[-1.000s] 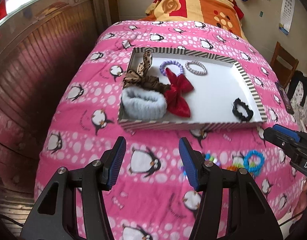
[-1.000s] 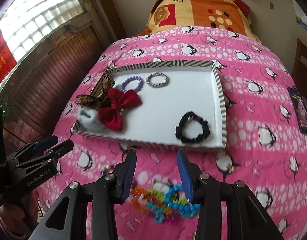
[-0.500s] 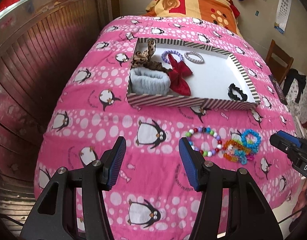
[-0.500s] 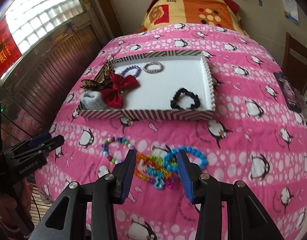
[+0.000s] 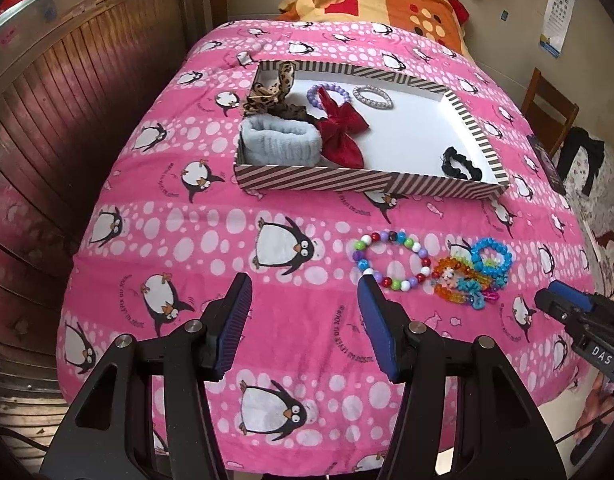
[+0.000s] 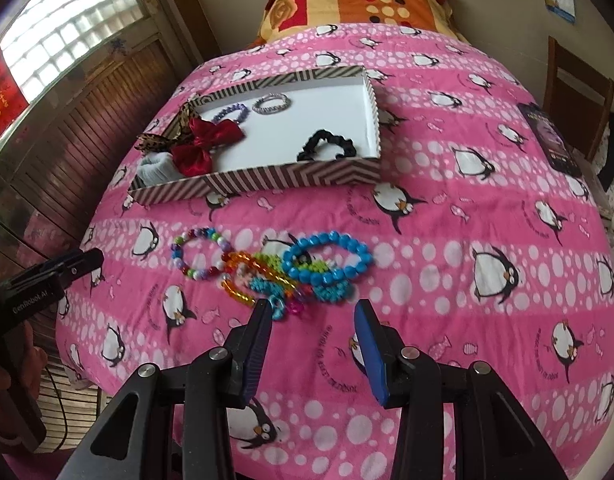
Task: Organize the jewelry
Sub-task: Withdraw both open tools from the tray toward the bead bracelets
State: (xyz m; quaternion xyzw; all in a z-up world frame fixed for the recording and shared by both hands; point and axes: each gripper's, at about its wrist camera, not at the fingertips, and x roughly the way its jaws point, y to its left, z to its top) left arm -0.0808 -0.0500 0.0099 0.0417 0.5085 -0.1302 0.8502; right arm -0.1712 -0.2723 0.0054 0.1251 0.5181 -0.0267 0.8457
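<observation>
Both grippers (image 5: 303,300) (image 6: 313,320) spread, empty; bracelet pile (image 6: 291,272) just beyond right, seemingly untouched.

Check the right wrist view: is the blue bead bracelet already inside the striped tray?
No, the blue bead bracelet lies on the pink blanket, in front of the striped tray.

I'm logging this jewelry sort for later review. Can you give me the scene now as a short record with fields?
surface: pink blanket
tray: striped rim, white floor
in tray: red bow, black scrunchie, grey band, two bracelets at the back
outside tray: multicolour bracelet, blue bracelet, tangled bead pile
left tongs: open, empty
right tongs: open, empty, just short of the pile
</observation>
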